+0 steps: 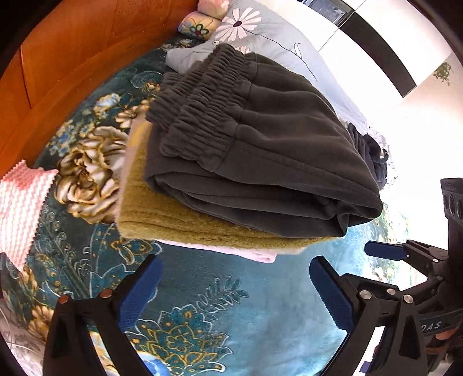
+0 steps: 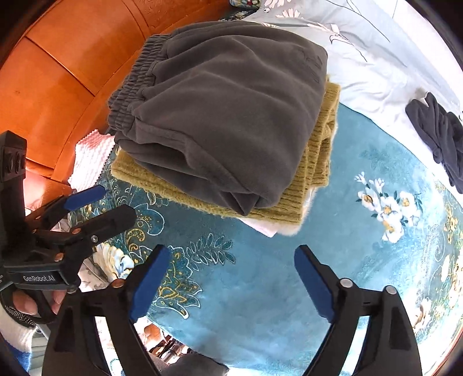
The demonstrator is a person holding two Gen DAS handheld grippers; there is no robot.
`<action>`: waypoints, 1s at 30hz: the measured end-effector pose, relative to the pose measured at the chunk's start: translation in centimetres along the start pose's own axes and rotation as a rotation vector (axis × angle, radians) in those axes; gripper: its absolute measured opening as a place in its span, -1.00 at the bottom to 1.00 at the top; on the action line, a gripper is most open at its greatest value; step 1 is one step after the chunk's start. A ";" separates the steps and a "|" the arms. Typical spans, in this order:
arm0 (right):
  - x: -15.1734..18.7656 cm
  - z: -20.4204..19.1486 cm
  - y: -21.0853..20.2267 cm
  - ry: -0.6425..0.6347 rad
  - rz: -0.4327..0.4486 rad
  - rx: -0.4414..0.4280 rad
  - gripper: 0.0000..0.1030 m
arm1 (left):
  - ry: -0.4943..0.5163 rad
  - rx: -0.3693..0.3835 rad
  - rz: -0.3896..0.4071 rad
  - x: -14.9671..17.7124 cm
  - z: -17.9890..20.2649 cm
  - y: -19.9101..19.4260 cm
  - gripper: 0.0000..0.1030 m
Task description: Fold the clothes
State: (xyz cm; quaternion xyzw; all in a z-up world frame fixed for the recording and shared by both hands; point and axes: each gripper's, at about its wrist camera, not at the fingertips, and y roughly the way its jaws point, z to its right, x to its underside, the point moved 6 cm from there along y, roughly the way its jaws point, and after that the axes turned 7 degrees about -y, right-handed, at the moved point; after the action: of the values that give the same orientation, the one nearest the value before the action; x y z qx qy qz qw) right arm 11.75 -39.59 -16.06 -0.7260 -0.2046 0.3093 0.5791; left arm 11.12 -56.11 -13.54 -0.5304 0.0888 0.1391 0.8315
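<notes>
Folded dark grey sweatpants (image 1: 260, 150) with an elastic waistband lie on top of a folded olive knit sweater (image 1: 162, 217) and a folded pale pink garment (image 1: 254, 254), a stack on the teal floral blanket (image 1: 231, 289). The stack also shows in the right wrist view, with the sweatpants (image 2: 225, 110) over the sweater (image 2: 312, 173). My left gripper (image 1: 234, 289) is open and empty, just in front of the stack. My right gripper (image 2: 231, 277) is open and empty, also short of the stack. Each gripper shows in the other's view: the right one (image 1: 385, 251), the left one (image 2: 86, 202).
A pink and white textured cloth (image 1: 20, 208) lies left of the stack by the orange wooden headboard (image 1: 72, 57). A dark crumpled garment (image 2: 439, 138) lies on the pale grey floral duvet (image 2: 376, 57) at the right. Pillows (image 1: 199, 26) sit at the bed's head.
</notes>
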 end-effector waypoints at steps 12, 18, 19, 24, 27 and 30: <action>-0.4 -2.1 0.1 -0.076 -0.007 0.084 0.77 | 0.045 -0.071 0.051 -0.6 -1.0 -1.2 1.00; -0.1 -2.1 0.7 -0.073 -0.035 0.111 0.77 | 0.067 -0.143 0.090 -0.7 -1.7 -1.1 1.00; -0.1 -2.1 0.7 -0.076 -0.032 0.117 0.77 | 0.072 -0.146 0.097 -0.7 -1.8 -1.1 1.00; -0.4 -1.8 1.1 -0.050 -0.038 0.118 0.77 | 0.140 -0.162 0.104 -1.1 -1.9 -0.6 1.00; -0.4 -1.6 1.5 -0.038 -0.044 0.125 0.77 | 0.189 -0.144 0.065 -1.2 -1.6 0.1 1.00; -0.1 -1.4 2.0 -0.034 -0.051 0.143 0.77 | 0.216 -0.123 0.042 -1.3 -1.3 0.7 1.00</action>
State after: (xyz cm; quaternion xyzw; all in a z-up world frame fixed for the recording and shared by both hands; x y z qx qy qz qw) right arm 12.49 -41.12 -17.81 -0.6720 -0.2105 0.3205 0.6336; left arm 9.64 -57.24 -14.29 -0.5901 0.1800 0.1038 0.7801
